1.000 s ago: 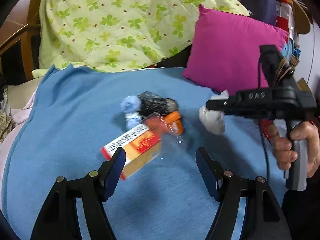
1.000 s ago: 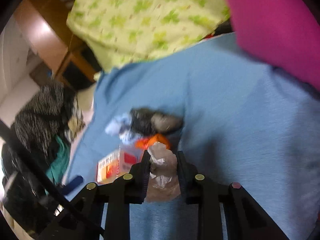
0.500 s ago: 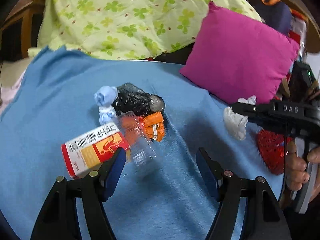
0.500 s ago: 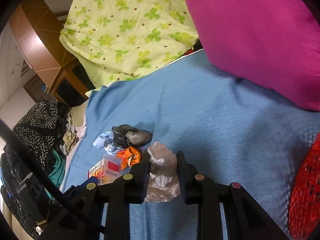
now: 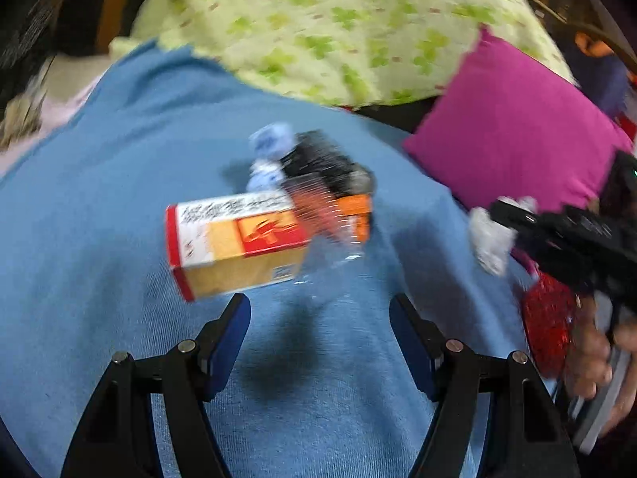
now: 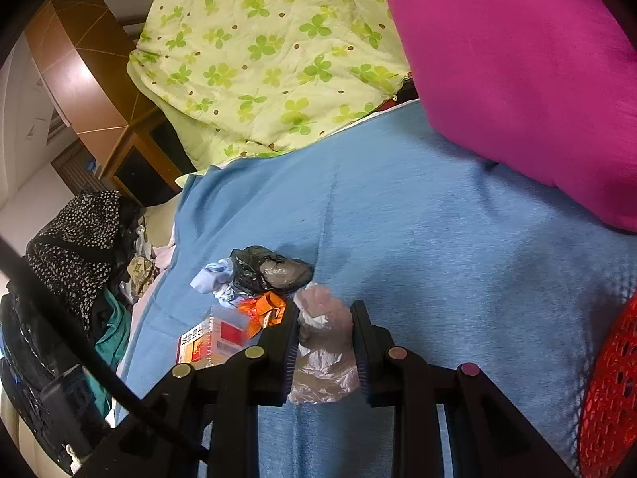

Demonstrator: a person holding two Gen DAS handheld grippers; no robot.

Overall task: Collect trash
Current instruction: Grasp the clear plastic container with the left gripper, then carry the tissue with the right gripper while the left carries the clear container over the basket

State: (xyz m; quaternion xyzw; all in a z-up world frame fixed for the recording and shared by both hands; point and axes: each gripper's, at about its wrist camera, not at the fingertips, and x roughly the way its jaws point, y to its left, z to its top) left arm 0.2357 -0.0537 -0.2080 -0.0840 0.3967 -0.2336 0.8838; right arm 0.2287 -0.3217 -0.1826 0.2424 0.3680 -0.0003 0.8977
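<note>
Trash lies in a small heap on the blue blanket (image 5: 99,207), straight ahead of the left gripper (image 5: 320,334), whose blue-padded jaws are spread wide with nothing between them. Nearest that gripper is the red and yellow carton (image 5: 235,243), lying on its side with its long axis running across the view, roughly parallel to the line between the two fingertips, so the jaws as they stand would meet its short ends and not its flanks. Just right of the carton, touching it, a clear plastic container (image 5: 330,247) sits more nearly in line with the gap between the jaws; behind both are an orange wrapper (image 5: 356,215), a black bag (image 5: 322,159) and a pale blue wad (image 5: 270,147). The right gripper (image 6: 324,338) is pressed together on a crumpled clear plastic bag (image 6: 324,342) and is carrying it off to the right of the heap, beside the red mesh basket (image 6: 613,394). By my reading the left hand is the free one and the nearer to the heap, so the next pick falls to it
</note>
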